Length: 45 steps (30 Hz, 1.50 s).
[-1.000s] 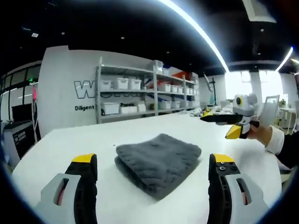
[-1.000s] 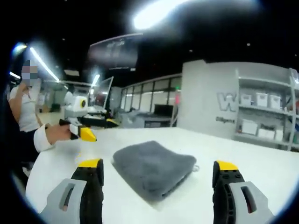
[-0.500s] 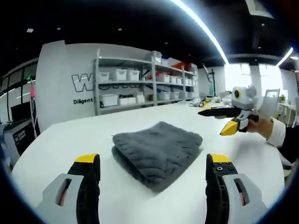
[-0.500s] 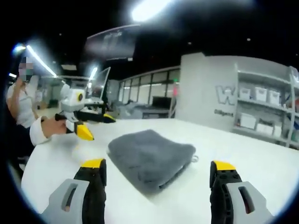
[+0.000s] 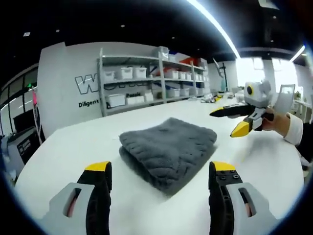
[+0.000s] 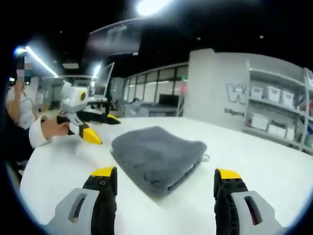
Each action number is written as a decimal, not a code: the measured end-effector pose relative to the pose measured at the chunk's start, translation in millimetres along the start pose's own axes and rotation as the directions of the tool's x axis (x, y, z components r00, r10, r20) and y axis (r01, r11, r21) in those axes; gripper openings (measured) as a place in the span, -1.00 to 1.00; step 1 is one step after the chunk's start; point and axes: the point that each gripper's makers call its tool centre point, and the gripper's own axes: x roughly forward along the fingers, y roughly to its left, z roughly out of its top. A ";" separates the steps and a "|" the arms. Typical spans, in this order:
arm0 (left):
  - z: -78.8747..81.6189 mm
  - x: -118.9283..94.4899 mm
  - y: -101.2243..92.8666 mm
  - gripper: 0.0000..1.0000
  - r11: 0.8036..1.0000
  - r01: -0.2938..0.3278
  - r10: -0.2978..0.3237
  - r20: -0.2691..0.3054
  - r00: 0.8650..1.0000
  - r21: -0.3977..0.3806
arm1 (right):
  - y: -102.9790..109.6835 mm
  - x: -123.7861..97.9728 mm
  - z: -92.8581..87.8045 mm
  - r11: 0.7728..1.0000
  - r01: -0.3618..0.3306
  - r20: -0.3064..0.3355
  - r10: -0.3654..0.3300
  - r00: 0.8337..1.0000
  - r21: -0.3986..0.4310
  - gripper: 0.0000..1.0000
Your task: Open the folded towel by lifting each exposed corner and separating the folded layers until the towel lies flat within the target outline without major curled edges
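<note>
Basically nothing's done yet: the grey towel (image 5: 168,149) sits fully folded on the white table (image 5: 63,152), while the left gripper (image 5: 160,172) and right gripper (image 6: 165,178) both hang spread wide and empty just short of it, corners untouched.

Grey plush towel (image 5: 168,149), folded in thick layers, flat on white table (image 5: 68,156)

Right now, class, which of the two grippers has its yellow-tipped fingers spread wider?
The left gripper: its fingers gape wide above the table, while the right gripper has tips much closer together.
</note>
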 end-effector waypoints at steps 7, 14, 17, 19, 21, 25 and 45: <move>-4.7 2.6 -1.9 0.39 1.000 0.023 -0.023 -0.012 1.000 -0.003 | 9.6 -1.2 -8.5 1.000 0.006 -0.029 -0.006 1.000 -0.022 0.44; -8.0 4.2 -0.7 0.29 1.000 0.015 -0.015 -0.026 1.000 -0.001 | 16.8 -2.1 -13.8 1.000 0.001 -0.045 -0.003 0.999 -0.030 0.27; -9.6 5.4 -0.6 0.28 1.000 0.016 -0.016 -0.032 0.999 -0.003 | 20.1 -2.4 -16.7 0.999 0.002 -0.055 -0.004 0.998 -0.040 0.22; -9.7 6.4 -0.2 0.27 1.000 0.016 -0.016 -0.029 0.999 0.011 | 21.6 -2.9 -17.4 0.999 0.001 -0.057 -0.003 0.998 -0.042 0.18; -8.4 6.9 -0.9 0.27 1.000 0.016 -0.016 -0.022 1.000 0.020 | 23.2 -3.6 -18.4 0.999 0.005 -0.059 -0.008 0.998 -0.047 0.15; -9.0 7.6 -3.6 0.20 0.999 0.024 -0.024 -0.020 1.000 0.022 | 18.5 0.4 -20.0 0.999 0.000 -0.068 -0.003 0.998 -0.041 0.06; -22.9 12.7 -13.5 -0.11 0.997 0.055 -0.050 -0.086 0.995 0.047 | 12.5 8.0 -25.1 0.997 0.000 -0.090 -0.007 0.996 -0.074 -0.37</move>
